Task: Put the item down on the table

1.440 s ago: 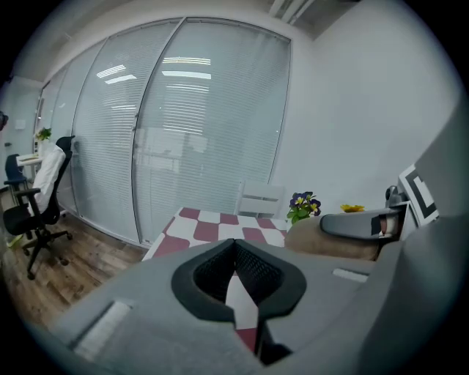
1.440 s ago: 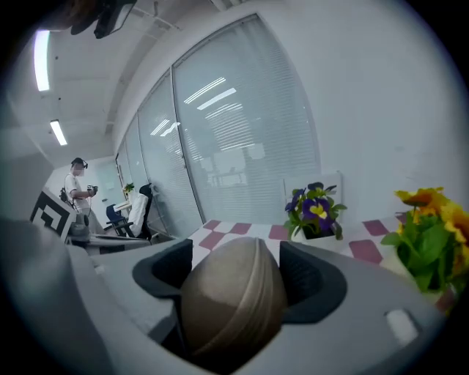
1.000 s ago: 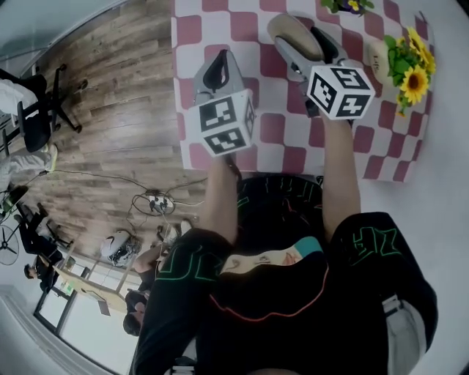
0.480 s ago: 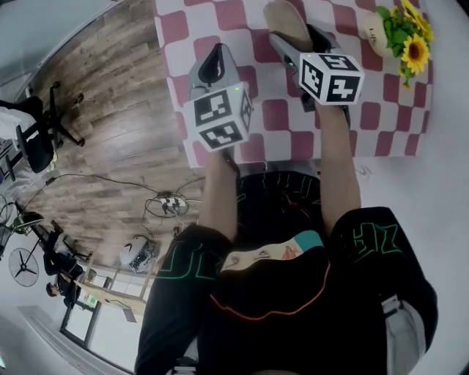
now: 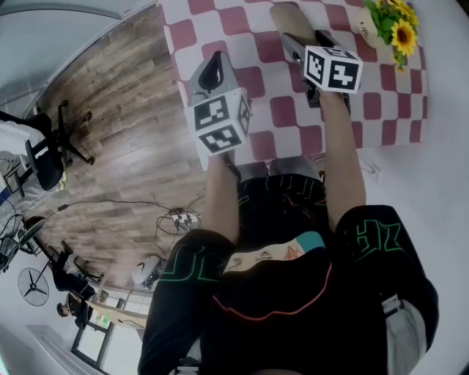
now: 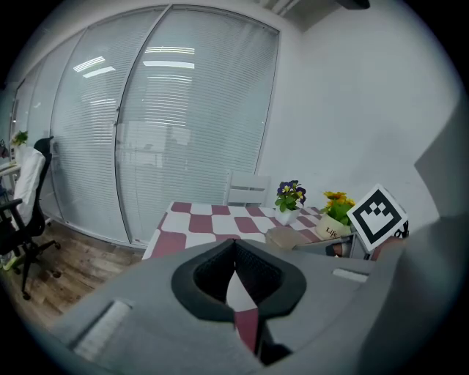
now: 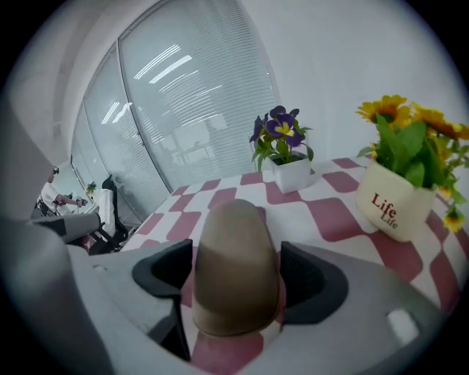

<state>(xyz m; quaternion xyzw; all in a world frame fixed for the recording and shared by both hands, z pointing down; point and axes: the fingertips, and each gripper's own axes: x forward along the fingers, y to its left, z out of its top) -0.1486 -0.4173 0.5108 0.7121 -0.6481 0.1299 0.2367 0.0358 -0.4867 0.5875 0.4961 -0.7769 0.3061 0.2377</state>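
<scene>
A tan, slipper-shaped item (image 7: 236, 267) sits between the black pads of my right gripper (image 7: 238, 275), which is shut on it. In the head view the item (image 5: 288, 17) sticks out beyond the right gripper (image 5: 297, 42) over the red-and-white checkered table (image 5: 271, 110). Whether it touches the cloth cannot be told. My left gripper (image 5: 214, 64) hovers over the table's near left part. Its jaws meet in the left gripper view (image 6: 234, 243), shut with nothing between them.
A cream pot of sunflowers (image 7: 399, 198) marked "Life" and a white pot of purple flowers (image 7: 286, 162) stand at the table's far side. A white chair (image 6: 248, 189) stands behind the table. An office chair (image 5: 44, 154) and cables (image 5: 179, 218) are on the wooden floor to the left.
The table and both grippers now sit higher in the head view. The right gripper has moved slightly farther from me, still holding the tan item. The left gripper stays shut.
</scene>
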